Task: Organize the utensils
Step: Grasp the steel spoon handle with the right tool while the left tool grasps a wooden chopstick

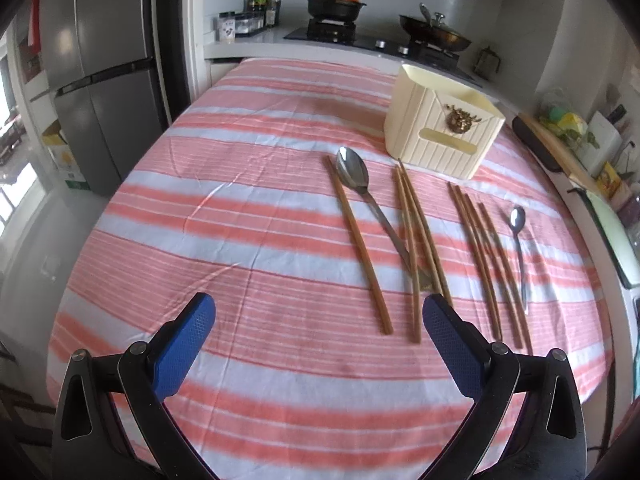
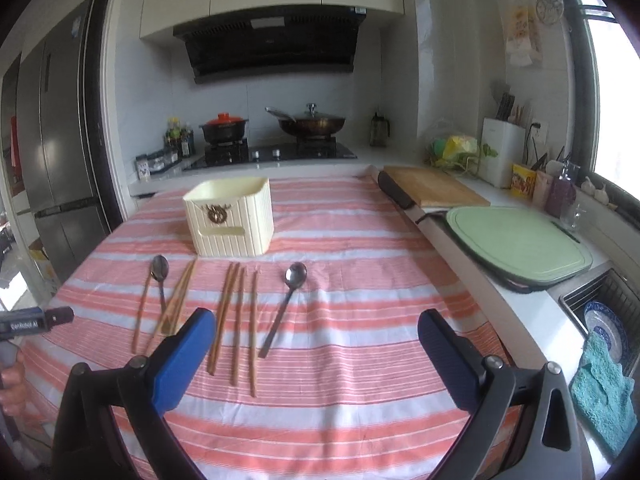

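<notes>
Both grippers are held wide apart and empty above the striped cloth [image 2: 360, 360]: the left gripper [image 1: 319, 312] at the lower centre of its frame, the right gripper [image 2: 317, 328] likewise. The chopsticks [image 2: 236, 320] and two spoons [image 2: 285, 304] are laid at mid-frame, just below the cream holder [image 2: 230, 218], which stands upright.

Hand-held gripper [image 2: 316, 326] gapes; spoon [image 2: 285, 305] beyond
</notes>
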`<move>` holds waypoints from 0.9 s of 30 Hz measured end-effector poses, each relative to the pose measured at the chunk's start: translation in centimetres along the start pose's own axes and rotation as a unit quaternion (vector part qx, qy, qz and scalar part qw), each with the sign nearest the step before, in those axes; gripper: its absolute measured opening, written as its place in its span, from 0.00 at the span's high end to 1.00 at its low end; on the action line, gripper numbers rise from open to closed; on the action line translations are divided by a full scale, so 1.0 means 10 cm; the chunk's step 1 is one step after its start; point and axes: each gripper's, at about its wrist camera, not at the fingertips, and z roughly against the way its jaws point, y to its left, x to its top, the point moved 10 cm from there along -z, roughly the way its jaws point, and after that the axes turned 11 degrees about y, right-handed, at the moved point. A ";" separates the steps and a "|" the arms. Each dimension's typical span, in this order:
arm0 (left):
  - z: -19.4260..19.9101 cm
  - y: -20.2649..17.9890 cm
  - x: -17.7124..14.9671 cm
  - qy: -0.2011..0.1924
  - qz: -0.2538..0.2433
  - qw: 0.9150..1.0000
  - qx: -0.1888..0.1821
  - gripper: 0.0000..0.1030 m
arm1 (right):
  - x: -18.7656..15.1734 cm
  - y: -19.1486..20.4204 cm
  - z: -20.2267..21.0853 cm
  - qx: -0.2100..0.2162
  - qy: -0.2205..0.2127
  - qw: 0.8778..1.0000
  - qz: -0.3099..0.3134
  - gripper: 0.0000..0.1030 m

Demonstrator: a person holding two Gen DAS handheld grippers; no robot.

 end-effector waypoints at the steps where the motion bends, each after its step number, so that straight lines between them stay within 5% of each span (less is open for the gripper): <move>1: -0.10 -0.01 0.08 0.004 0.007 1.000 0.003 0.00 | -0.02 -0.04 -0.14 -0.002 0.016 1.000 0.003 0.00; 5: -0.42 0.00 0.34 0.014 0.030 0.999 0.024 0.00 | -0.07 -0.13 -0.72 0.015 0.084 0.996 -0.010 0.07; 8: -0.61 0.01 0.45 0.020 0.037 0.999 0.035 0.00 | -0.09 -0.04 -1.11 0.047 0.134 0.990 -0.017 0.28; 14: -0.94 -0.01 0.51 0.039 0.033 0.997 0.060 0.00 | -0.03 0.36 -1.64 0.099 0.174 0.980 -0.007 0.44; 21: -1.19 0.03 0.49 0.053 0.018 0.994 0.094 0.00 | -0.01 0.60 -2.10 0.076 0.213 0.973 0.048 0.63; 27: -1.19 0.21 0.44 0.048 -0.015 0.993 0.108 0.00 | -0.09 0.47 -2.07 0.035 0.217 0.971 0.094 0.67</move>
